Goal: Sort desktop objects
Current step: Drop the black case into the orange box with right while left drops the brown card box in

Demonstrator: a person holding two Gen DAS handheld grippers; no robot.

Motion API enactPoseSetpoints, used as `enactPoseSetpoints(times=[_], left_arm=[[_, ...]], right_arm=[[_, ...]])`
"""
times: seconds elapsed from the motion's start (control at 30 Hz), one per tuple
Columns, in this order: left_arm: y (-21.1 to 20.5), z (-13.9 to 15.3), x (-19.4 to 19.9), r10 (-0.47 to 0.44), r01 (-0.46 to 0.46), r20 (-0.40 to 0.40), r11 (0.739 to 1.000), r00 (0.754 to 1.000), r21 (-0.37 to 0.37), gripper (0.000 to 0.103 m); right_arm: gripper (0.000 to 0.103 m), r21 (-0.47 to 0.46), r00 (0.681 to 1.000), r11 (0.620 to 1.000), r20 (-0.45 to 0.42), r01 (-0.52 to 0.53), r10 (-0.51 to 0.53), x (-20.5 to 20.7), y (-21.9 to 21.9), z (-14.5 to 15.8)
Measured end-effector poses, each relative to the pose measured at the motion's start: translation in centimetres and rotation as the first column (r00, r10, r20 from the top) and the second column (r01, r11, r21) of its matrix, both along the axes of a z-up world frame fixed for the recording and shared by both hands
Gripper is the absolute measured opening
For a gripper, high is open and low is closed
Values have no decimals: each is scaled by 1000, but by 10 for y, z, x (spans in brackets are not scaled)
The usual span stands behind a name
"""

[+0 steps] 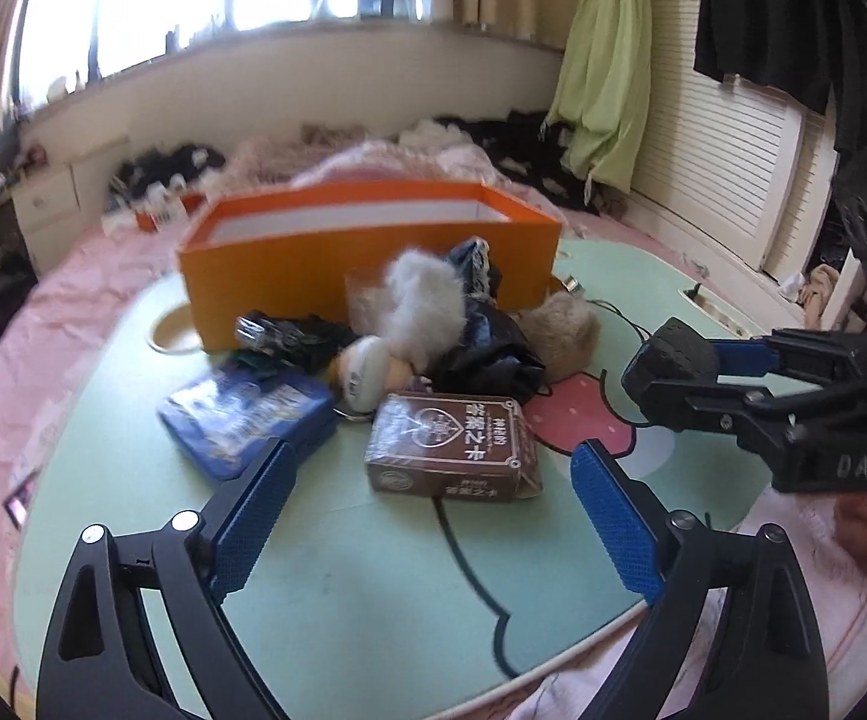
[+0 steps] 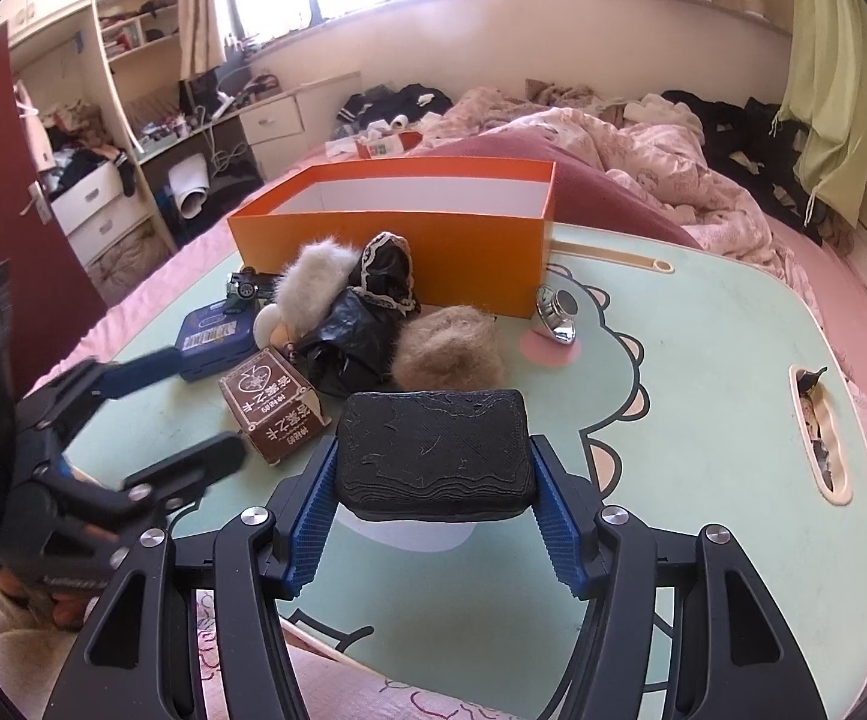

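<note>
A brown card box [image 1: 451, 450] [image 2: 271, 408] lies on the green table [image 1: 343, 570], just ahead of my left gripper [image 1: 433, 462] [image 2: 193, 414]. That gripper stands open and its blue pads do not touch the box. My right gripper [image 2: 433, 456] [image 1: 679, 372] is shut on a black textured block [image 2: 433, 450] [image 1: 670, 348], held above the table's near right part. Behind the pile stands an orange box [image 1: 367, 264] [image 2: 397, 240], open-topped with a white inside. A blue tin [image 1: 247, 420] [image 2: 217, 336] lies left of the brown box.
The pile holds a grey fur ball [image 2: 313, 276], a black plastic bag [image 2: 349, 336], a tan fur ball [image 2: 445, 348] and a toy car [image 2: 247, 288]. A shiny metal knob [image 2: 559, 312] lies right of the orange box. The table sits on a pink bed; a slot [image 2: 817, 432] cuts its right side.
</note>
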State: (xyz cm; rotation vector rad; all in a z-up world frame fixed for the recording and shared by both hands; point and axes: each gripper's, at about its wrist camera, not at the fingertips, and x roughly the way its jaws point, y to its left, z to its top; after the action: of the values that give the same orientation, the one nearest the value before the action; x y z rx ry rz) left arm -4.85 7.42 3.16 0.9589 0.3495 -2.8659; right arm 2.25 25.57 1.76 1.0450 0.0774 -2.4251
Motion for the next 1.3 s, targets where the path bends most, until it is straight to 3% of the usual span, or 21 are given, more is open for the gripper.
enactPoseSetpoints(times=[0.07,0.13,0.17,0.2,0.23,0.53,0.67,0.83,0.97,1.2,1.3], left_arm=[[1,-1,-13,-9,8,40,1000,999,29,88],[7,-1,-24,-4,4,62,1000,998,6,84],[10,-2,-28,-2,3,76,1000,997,-9,76],[13,-4,-32,-3,4,91,1000,996,-15,60],[15,-7,-35,-13,14,101,1000,995,-7,57],[10,-2,-3,-4,4,15,1000,1000,9,57],[-13,33,-9,54,-53,-49,998,997,18,57],[-56,73,-52,159,-157,-64,987,985,34,57],[-77,76,-89,207,-207,-15,978,978,24,57],[-91,28,-119,231,-243,152,968,961,65,62],[-89,20,-119,267,-271,177,963,947,-4,64]], right_arm=[[60,1,1000,1000,0,-1,1,0,0,0],[60,1,1000,1000,-1,-1,1,1,0,0],[60,1,1000,1000,-1,-1,1,1,0,0],[60,1,1000,1000,0,-1,1,1,0,0],[60,1,1000,1000,0,-1,1,1,0,0],[60,-3,999,1000,-42,-12,12,1,2,12],[60,-18,994,1000,-107,-10,8,-12,0,40],[60,-73,994,997,-105,15,-23,-69,-10,67],[60,-54,997,997,-58,54,-57,-118,-27,62],[61,37,998,997,17,62,-62,-152,-51,29],[64,63,997,996,10,70,-71,-152,-58,23]])
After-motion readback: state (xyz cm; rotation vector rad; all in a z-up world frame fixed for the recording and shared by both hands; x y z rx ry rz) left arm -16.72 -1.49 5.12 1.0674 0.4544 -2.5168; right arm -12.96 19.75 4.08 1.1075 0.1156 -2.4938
